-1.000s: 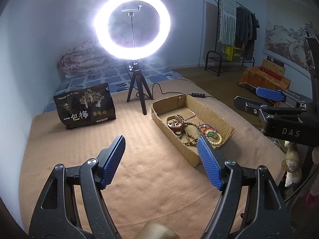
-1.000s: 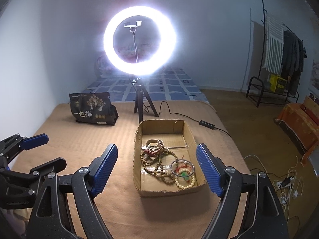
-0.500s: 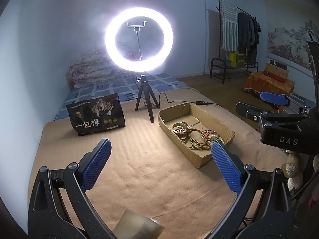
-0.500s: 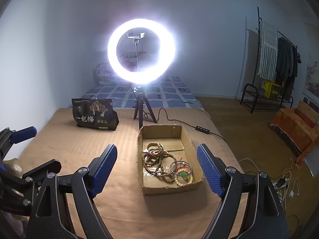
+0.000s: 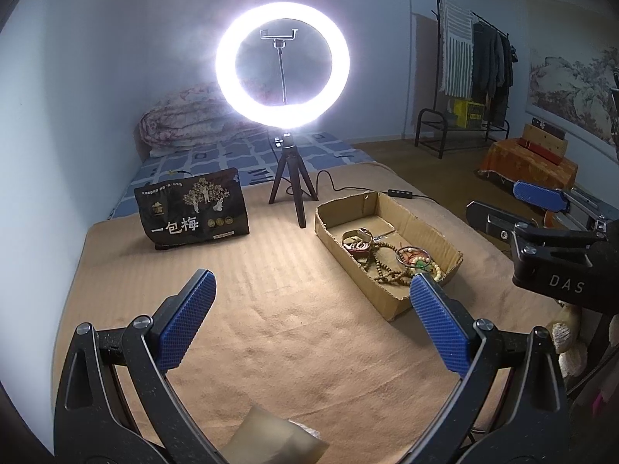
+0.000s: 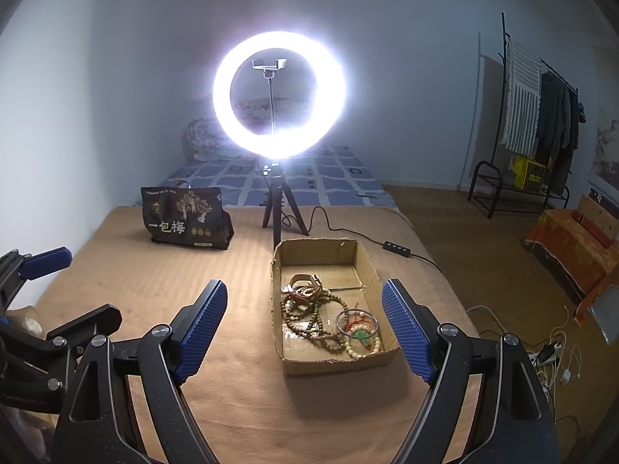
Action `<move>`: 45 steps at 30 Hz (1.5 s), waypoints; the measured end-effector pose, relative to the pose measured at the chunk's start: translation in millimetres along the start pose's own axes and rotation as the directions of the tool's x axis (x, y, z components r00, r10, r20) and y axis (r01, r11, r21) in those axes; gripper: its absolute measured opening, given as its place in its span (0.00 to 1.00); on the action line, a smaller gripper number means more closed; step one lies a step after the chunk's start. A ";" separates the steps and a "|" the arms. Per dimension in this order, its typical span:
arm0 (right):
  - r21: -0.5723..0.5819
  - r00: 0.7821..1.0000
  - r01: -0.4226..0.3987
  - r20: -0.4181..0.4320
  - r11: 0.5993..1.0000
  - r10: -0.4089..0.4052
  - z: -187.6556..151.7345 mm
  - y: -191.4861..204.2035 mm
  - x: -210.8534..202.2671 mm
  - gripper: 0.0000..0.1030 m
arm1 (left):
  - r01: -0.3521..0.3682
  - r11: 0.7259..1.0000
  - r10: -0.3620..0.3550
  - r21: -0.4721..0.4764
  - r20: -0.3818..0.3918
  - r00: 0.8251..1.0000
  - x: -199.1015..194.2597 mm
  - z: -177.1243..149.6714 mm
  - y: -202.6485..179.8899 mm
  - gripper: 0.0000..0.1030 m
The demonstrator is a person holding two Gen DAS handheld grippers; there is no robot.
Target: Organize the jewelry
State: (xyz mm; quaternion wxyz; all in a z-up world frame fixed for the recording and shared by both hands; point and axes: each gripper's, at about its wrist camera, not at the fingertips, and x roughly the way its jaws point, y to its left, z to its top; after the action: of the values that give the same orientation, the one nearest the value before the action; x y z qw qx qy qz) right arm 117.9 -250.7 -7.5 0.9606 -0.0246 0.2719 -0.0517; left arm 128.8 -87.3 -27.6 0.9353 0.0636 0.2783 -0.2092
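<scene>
The jewelry (image 6: pixel 329 317) lies heaped in the near half of an open cardboard tray (image 6: pixel 336 361), which sits toward the right edge of the tan blanket (image 6: pixel 240 406). The heap comprises long strands of brown wooden beads (image 6: pixel 309 321), a pale bead bracelet (image 6: pixel 363 346) with red cord, a thin bangle and a strap-like piece at the back. These items are judged light, limp and prone to tangling; lifting one strand is likely to drag its neighbours. The pale bracelet, lying at the heap's outer edge, offers the cleanest grasp on a single run of beads. The right gripper (image 6: pixel 303 324) hovers short of the tray, jaws spread and empty. The left gripper (image 5: pixel 309 309) hangs over bare blanket, likewise spread and empty. A ring light (image 6: pixel 278 96) and a dark pouch (image 6: pixel 185 222) stand near the blanket's far edge.
</scene>
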 end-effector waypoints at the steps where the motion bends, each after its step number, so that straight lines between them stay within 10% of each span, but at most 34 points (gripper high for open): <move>1: 0.002 1.000 0.000 -0.001 1.000 0.000 -0.1 -0.3 0.4 0.80 | 0.000 1.000 0.000 0.001 0.000 1.000 0.2 0.0 -0.4 0.99; 45: 0.011 1.000 -0.008 -0.030 1.000 0.009 -7.1 -4.0 10.3 0.80 | -0.041 0.999 0.041 0.009 -0.005 0.999 4.2 -2.3 2.7 0.99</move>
State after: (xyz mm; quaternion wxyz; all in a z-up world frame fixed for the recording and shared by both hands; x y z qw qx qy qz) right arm 122.5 -256.0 -18.6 0.9568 -0.0174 0.2860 -0.0496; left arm 132.0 -85.8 -31.8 0.9385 0.0739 0.2782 -0.1908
